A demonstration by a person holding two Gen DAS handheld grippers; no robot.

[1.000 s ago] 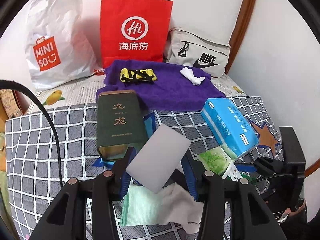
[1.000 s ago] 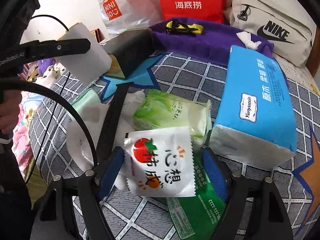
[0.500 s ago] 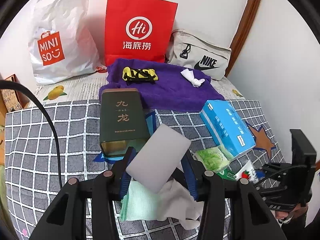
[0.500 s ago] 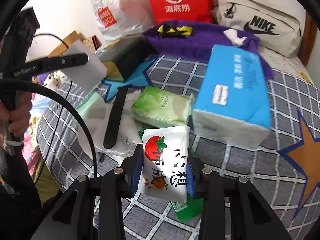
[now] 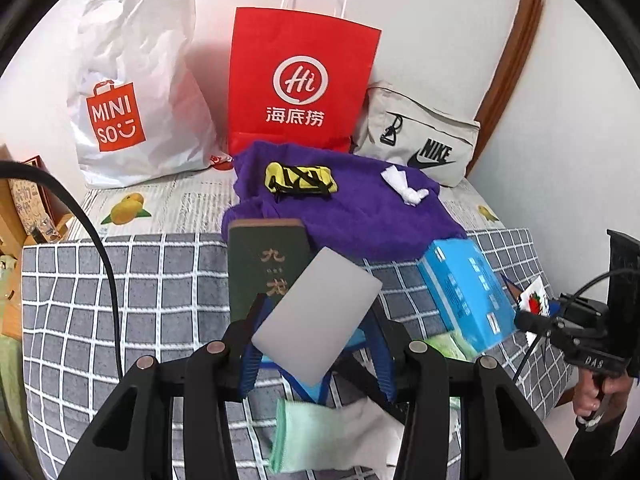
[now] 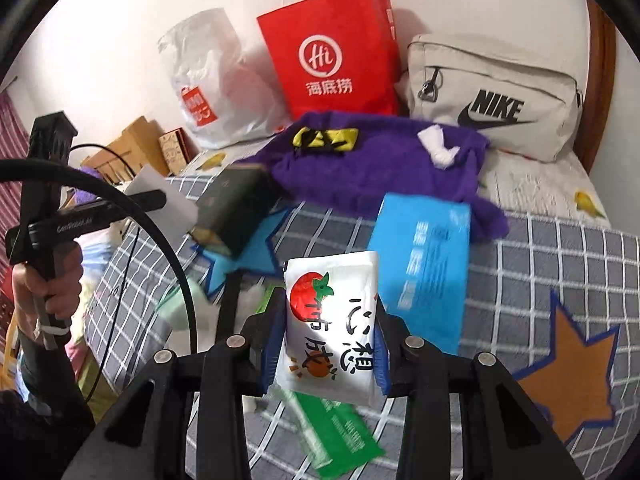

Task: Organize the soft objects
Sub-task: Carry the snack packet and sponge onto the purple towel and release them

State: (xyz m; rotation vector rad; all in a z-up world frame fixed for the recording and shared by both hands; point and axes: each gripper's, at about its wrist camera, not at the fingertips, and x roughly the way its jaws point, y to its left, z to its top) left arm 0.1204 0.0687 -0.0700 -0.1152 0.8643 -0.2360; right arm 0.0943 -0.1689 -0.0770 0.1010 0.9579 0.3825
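My left gripper (image 5: 316, 344) is shut on a white sponge block (image 5: 316, 316) and holds it above the checked bed cover. My right gripper (image 6: 326, 344) is shut on a white tissue packet with a red tomato print (image 6: 332, 324), lifted off the bed; the packet also shows at the right of the left wrist view (image 5: 534, 300). A blue tissue pack (image 6: 424, 264), a green packet (image 6: 340, 436), a mint cloth (image 5: 304, 436) and a white rag (image 5: 368, 428) lie on the bed. A purple towel (image 5: 360, 208) lies further back with a yellow-black strap (image 5: 300, 178) and a crumpled tissue (image 5: 404, 184) on it.
A dark green box (image 5: 266, 268) lies left of the blue pack. A white MINISO bag (image 5: 132, 80), a red paper bag (image 5: 300, 80) and a beige Nike pouch (image 5: 420, 136) stand along the wall. Cardboard boxes (image 6: 136, 148) sit beside the bed's left edge.
My right gripper closed on the tomato-print packet and lifted it off the bed. My left gripper rose and moved back a little with the sponge still in it.
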